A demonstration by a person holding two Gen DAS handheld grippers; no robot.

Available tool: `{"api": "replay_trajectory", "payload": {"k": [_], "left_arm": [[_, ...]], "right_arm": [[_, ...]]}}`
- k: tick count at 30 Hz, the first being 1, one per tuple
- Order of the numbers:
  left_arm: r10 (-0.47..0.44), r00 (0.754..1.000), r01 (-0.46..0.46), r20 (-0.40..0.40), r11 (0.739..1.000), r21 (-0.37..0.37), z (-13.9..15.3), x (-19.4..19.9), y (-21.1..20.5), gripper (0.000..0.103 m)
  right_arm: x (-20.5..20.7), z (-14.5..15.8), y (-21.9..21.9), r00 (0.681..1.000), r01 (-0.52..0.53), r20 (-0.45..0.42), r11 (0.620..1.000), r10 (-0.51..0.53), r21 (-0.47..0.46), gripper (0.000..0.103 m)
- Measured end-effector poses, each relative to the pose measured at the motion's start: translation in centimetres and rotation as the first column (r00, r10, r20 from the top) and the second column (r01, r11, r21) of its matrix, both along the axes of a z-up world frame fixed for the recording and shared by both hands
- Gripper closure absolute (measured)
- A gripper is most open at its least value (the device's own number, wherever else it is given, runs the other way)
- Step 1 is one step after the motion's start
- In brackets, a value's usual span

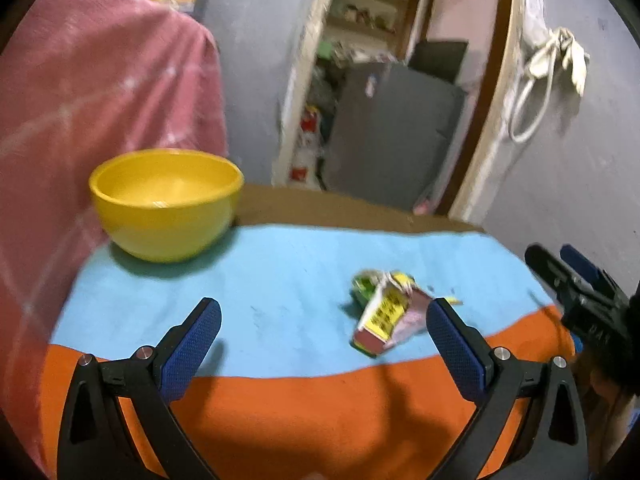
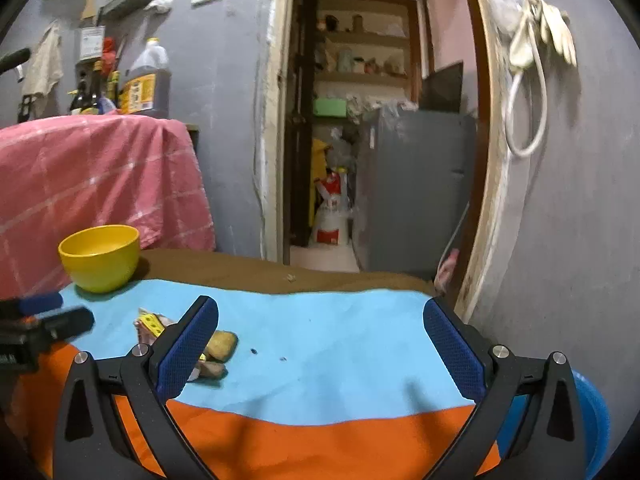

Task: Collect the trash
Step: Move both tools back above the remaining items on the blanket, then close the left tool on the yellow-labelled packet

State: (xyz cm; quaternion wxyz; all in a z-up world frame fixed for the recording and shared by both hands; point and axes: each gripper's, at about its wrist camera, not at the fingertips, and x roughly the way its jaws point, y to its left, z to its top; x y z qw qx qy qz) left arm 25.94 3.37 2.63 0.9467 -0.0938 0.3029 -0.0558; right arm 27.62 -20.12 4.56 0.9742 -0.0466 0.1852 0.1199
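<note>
A small heap of crumpled wrappers (image 1: 384, 312), yellow, pink and green, lies on the blue part of the tablecloth (image 1: 280, 280). My left gripper (image 1: 323, 312) hovers open above the cloth, its right fingertip just beside the heap. Nothing sits between its fingers. In the right wrist view the same wrappers (image 2: 154, 326) and a crumpled yellowish lump (image 2: 222, 346) lie partly behind the left finger of my right gripper (image 2: 320, 308), which is open and holds nothing. A yellow bowl (image 1: 166, 204) (image 2: 100, 252) stands upright at the far left of the table.
A pink checked cloth (image 1: 100, 100) drapes something tall behind the bowl. Brown table edge (image 2: 260, 272) runs along the back, with a doorway and grey fridge (image 2: 416, 184) beyond. A blue tub (image 2: 592, 412) sits below the table's right side. Small crumbs (image 2: 254, 350) dot the cloth.
</note>
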Motion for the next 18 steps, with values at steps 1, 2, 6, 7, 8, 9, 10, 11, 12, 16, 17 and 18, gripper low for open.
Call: {"api": "replay_trajectory", "payload": {"k": [1, 2, 6, 7, 8, 9, 10, 11, 12, 16, 17, 18], "left_arm": [[-0.022, 1.000, 0.021, -0.023, 1.000, -0.010, -0.2, 0.3, -0.2, 0.003], [-0.045, 0.998, 0.044, -0.040, 0.999, -0.019, -0.4, 0.6, -0.4, 0.003], [-0.123, 0.988, 0.121, -0.091, 0.992, -0.022, -0.8, 1.3, -1.4, 0.015], [-0.144, 0.984, 0.142, -0.105, 0.990, -0.022, -1.0, 1.6, -1.7, 0.022], [-0.163, 0.979, 0.161, -0.121, 0.987, -0.023, -1.1, 1.8, -1.9, 0.029], [-0.183, 0.973, 0.181, -0.138, 0.983, -0.026, -1.3, 2.1, -2.2, 0.031], [-0.199, 0.968, 0.197, -0.155, 0.980, -0.032, -1.5, 2.4, -2.4, 0.035], [-0.208, 0.964, 0.204, -0.166, 0.978, -0.039, -1.7, 2.6, -2.5, 0.038], [-0.215, 0.961, 0.209, -0.173, 0.977, -0.049, -1.8, 2.7, -2.6, 0.038], [-0.224, 0.958, 0.213, -0.179, 0.974, -0.076, -1.8, 3.2, -2.6, 0.051], [-0.224, 0.957, 0.211, -0.183, 0.974, -0.085, -1.8, 3.3, -2.5, 0.059], [-0.220, 0.957, 0.206, -0.190, 0.974, -0.092, -1.9, 3.4, -2.4, 0.063]], "right_arm": [[0.2, -0.1, -0.3, 1.000, 0.005, -0.016, 1.000, -0.004, 0.009, 0.000], [0.4, -0.3, -0.6, 0.999, 0.010, -0.036, 1.000, -0.009, 0.016, 0.000], [1.1, -1.0, -1.1, 0.995, 0.028, -0.093, 0.999, -0.026, 0.017, 0.000], [1.3, -1.2, -1.3, 0.993, 0.033, -0.113, 0.999, -0.031, 0.015, 0.000], [1.6, -1.4, -1.4, 0.990, 0.034, -0.137, 0.999, -0.032, 0.015, 0.000], [1.9, -1.7, -1.5, 0.987, 0.035, -0.156, 0.999, -0.032, 0.016, 0.000], [2.1, -1.9, -1.6, 0.984, 0.036, -0.174, 0.999, -0.032, 0.018, 0.000], [2.3, -2.1, -1.7, 0.981, 0.036, -0.191, 0.999, -0.031, 0.022, 0.000], [2.4, -2.2, -1.7, 0.978, 0.036, -0.205, 0.999, -0.029, 0.027, 0.000], [2.6, -2.5, -1.9, 0.972, 0.032, -0.235, 0.999, -0.022, 0.037, 0.000], [2.7, -2.5, -1.8, 0.971, 0.029, -0.240, 0.999, -0.020, 0.036, 0.000], [2.7, -2.6, -1.8, 0.969, 0.027, -0.244, 0.999, -0.018, 0.033, 0.000]]}}
